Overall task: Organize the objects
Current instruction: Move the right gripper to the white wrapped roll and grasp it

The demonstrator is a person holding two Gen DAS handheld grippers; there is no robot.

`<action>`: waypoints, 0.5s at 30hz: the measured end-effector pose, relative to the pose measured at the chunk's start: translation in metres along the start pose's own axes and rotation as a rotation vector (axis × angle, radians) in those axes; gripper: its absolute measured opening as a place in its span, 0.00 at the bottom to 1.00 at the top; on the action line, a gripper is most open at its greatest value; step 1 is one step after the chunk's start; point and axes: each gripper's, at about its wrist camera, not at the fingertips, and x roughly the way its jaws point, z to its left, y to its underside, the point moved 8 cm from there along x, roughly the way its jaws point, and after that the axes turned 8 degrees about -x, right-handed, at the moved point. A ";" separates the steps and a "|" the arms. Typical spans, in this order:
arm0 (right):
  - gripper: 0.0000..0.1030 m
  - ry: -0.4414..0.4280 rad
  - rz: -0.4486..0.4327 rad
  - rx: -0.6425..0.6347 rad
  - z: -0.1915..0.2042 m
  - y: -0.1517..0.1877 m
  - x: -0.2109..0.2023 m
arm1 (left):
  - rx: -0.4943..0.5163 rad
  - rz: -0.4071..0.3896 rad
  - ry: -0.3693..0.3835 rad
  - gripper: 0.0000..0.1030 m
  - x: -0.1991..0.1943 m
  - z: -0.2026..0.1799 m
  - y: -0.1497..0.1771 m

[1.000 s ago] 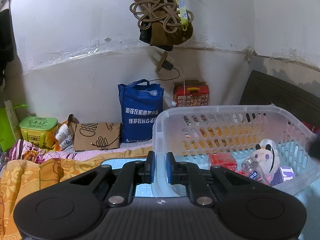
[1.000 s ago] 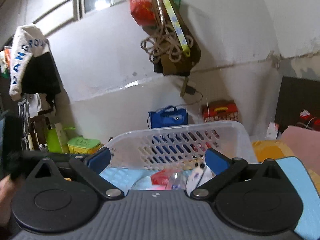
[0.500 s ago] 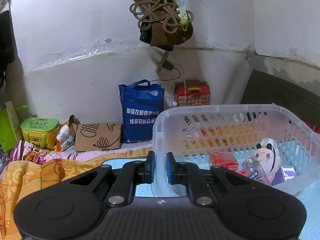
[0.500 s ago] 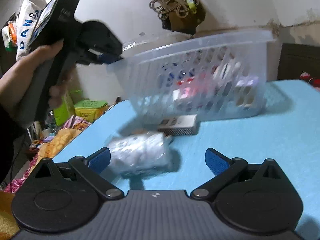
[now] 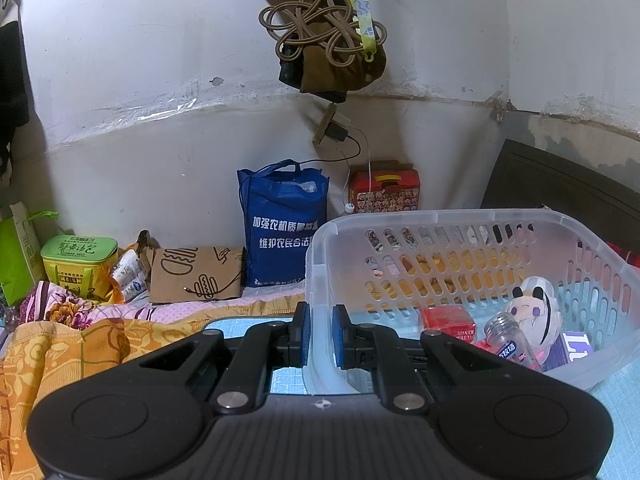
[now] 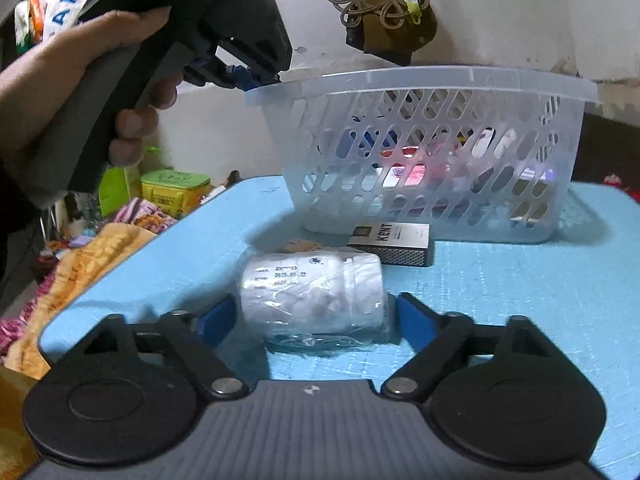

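**Right gripper closing around a wrapped bottle**

The right gripper [image 6: 312,314] is closing, a plastic-wrapped white bottle [image 6: 312,296] lying between its pads on the blue tabletop [image 6: 520,300]. Just beyond lies a cigarette pack [image 6: 394,242], against the basket [image 6: 432,80]. The left gripper [image 5: 318,334] is clamped on the basket's rim.

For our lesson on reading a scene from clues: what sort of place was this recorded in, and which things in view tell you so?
Most likely a lived-in room at home, perhaps a bedroom or storage corner. Floral bedding lies crumpled beside the blue mat, a blue shopping bag stands against the scuffed wall, and a bag with coiled cord hangs above.
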 end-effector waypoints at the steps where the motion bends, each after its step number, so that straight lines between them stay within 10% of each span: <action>1: 0.74 -0.003 -0.005 0.001 -0.001 0.000 -0.001 | 0.000 0.000 0.000 0.15 0.000 0.000 0.000; 15: 0.74 0.025 -0.123 0.034 -0.038 0.002 -0.038 | 0.002 -0.001 -0.002 0.15 0.000 -0.001 -0.001</action>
